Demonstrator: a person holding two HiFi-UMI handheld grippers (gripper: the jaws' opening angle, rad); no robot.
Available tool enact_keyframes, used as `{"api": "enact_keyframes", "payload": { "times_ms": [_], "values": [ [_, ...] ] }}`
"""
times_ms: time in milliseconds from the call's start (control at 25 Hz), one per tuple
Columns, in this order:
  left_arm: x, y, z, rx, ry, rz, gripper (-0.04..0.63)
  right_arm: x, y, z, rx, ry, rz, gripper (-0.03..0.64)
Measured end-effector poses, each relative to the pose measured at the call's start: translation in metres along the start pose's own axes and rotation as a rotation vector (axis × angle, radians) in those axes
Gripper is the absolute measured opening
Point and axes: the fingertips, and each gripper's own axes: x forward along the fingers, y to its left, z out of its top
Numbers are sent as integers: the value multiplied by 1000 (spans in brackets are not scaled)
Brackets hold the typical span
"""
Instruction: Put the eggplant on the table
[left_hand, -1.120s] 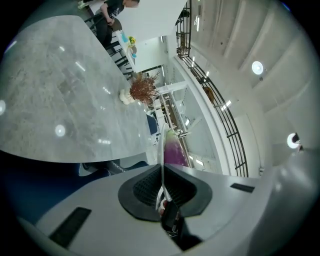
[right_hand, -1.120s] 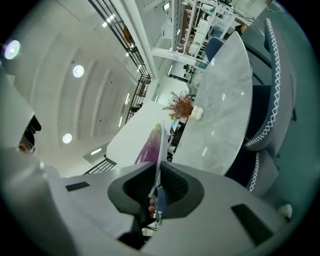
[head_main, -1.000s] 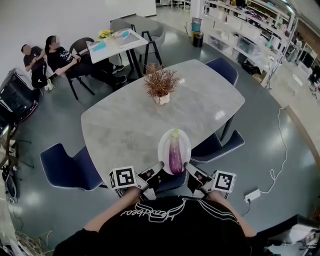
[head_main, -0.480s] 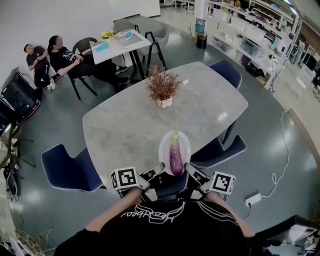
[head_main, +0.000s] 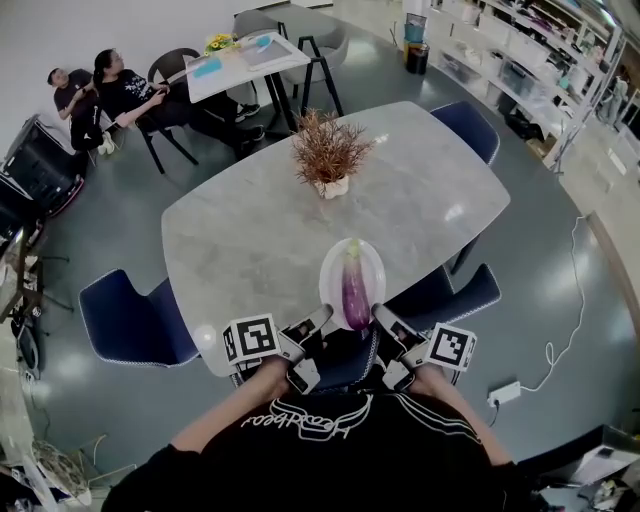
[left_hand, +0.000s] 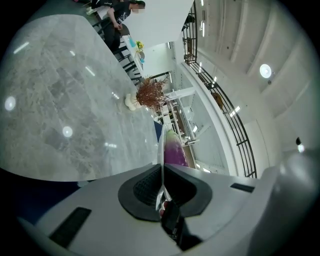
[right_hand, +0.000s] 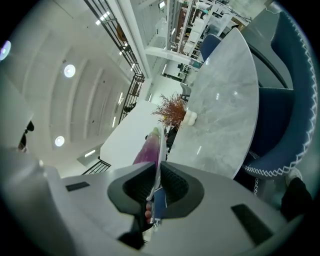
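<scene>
A purple eggplant (head_main: 354, 287) with a green stem lies on a white plate (head_main: 331, 272) held over the near edge of the grey marble table (head_main: 250, 235). My left gripper (head_main: 322, 319) is shut on the plate's near-left rim, and my right gripper (head_main: 380, 316) is shut on its near-right rim. In the left gripper view the plate (left_hand: 161, 147) shows edge-on between the pads of that gripper (left_hand: 161, 172), with the eggplant (left_hand: 174, 151) just beyond. The right gripper view shows the same: plate rim (right_hand: 161, 147) pinched in the gripper (right_hand: 156, 175), eggplant (right_hand: 146, 151) on its left.
A potted dried plant (head_main: 327, 152) stands mid-table. Blue chairs sit at the near left (head_main: 130, 320), near right (head_main: 450, 290), below the plate, and at the far right (head_main: 468, 125). Two people (head_main: 105, 95) sit far left by a small table (head_main: 240, 65). A power strip (head_main: 505, 392) lies on the floor.
Both grippers and the plate with the eggplant have moved forward, further over the table's near edge. The table and plant now look nearer.
</scene>
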Motion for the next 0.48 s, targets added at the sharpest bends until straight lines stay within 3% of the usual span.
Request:
{"api": "enact_keyframes", "payload": {
  "times_ms": [480],
  "values": [
    [49,31,46,-48,-87,65,18,48,-49,48,-42,98,-60,38]
  ]
}}
